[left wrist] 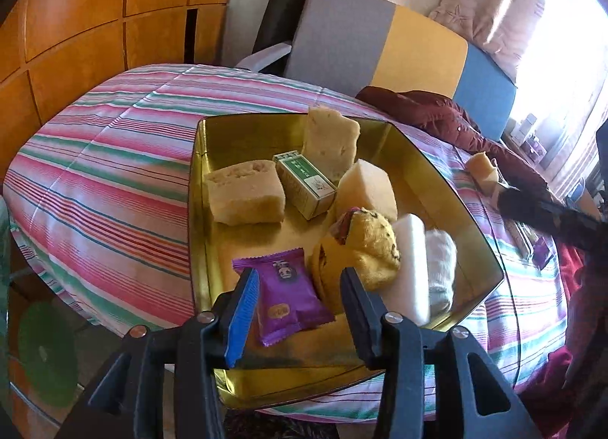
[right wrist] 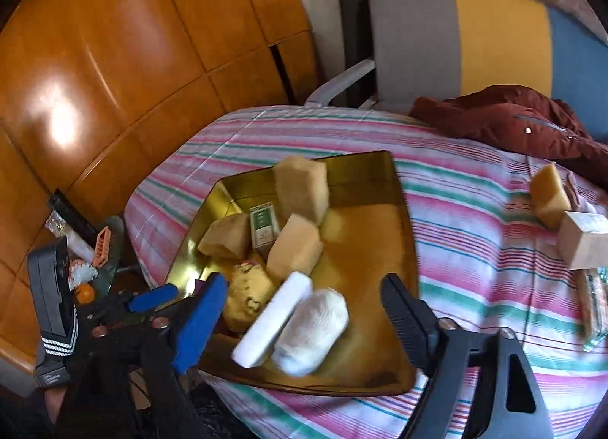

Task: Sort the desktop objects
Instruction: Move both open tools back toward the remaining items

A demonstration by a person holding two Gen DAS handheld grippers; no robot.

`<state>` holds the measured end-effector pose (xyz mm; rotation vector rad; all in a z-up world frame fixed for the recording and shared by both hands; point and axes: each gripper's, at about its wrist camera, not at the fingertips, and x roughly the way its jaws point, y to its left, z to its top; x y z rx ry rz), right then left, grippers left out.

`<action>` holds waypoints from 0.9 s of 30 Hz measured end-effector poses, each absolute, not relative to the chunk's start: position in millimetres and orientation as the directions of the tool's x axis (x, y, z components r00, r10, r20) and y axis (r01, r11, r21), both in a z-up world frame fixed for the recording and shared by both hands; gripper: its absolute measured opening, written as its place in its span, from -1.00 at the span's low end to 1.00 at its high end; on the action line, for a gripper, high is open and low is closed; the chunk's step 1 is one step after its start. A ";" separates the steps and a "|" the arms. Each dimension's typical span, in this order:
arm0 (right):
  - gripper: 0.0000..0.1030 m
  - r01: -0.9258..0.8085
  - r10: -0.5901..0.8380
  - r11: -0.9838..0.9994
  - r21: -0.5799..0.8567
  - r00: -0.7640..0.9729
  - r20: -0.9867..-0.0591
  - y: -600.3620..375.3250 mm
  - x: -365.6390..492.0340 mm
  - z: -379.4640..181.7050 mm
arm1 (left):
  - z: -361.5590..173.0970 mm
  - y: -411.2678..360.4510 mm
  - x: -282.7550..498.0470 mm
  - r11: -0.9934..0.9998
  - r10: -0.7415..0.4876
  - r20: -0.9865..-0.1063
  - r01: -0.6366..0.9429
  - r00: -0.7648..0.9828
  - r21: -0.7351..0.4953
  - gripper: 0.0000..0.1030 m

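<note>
Where the striped bedspread (left wrist: 114, 158) swells up in the middle sits a gold tin tray (left wrist: 243, 135), and nearly everything being sorted is heaped inside it. From the left wrist view a purple snack packet (left wrist: 285, 294) lies at the tray's six o'clock edge, partly hidden by the left gripper (left wrist: 300, 298), whose jaws stand apart with nothing clamped. Just beside the packet at three o'clock is a rolled yellow sock (left wrist: 364, 245), then a white block (left wrist: 408, 268) and a white sock roll (left wrist: 440, 268), the pair touching. Toward twelve o'clock lie three tan sponge chunks (left wrist: 247, 192) around a small green box (left wrist: 306, 182); its print is too small to read.

Seen from the right wrist view, the right gripper (right wrist: 304, 310) hangs wide open over the tray's near end, empty, its blue pad covering part of the yellow sock.

Off the tray at three o'clock, another sponge piece (right wrist: 547, 196) and a pale carton (right wrist: 585, 245) lie on the spread, blurred; beyond them a maroon jacket (right wrist: 505, 116) is bunched against a colour-blocked chair (right wrist: 456, 40).
</note>
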<state>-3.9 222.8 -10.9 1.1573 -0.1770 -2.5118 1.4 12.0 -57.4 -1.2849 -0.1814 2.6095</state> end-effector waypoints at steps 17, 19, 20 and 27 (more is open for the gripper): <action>0.99 0.159 -0.027 -0.977 -0.143 -0.755 -0.655 173.8 27.4 -22.5 | -45.0 6.3 7.5 -0.987 0.156 -0.743 -0.073 -0.651 -0.143 0.06; 0.99 0.149 -0.015 -0.977 -0.153 -0.765 -0.644 172.1 30.1 -21.0 | -42.0 5.8 8.3 -0.991 0.129 -0.738 -0.056 -0.662 -0.124 0.06; 0.99 0.143 -0.018 -0.980 -0.141 -0.762 -0.647 172.2 30.9 -21.6 | -41.2 5.1 8.2 -0.992 0.122 -0.735 -0.050 -0.667 -0.119 0.06; 0.99 0.104 -0.016 -0.990 -0.093 -0.745 -0.667 174.6 32.1 -29.4 | -42.4 2.9 9.2 -0.996 0.087 -0.738 -0.032 -0.669 -0.089 0.04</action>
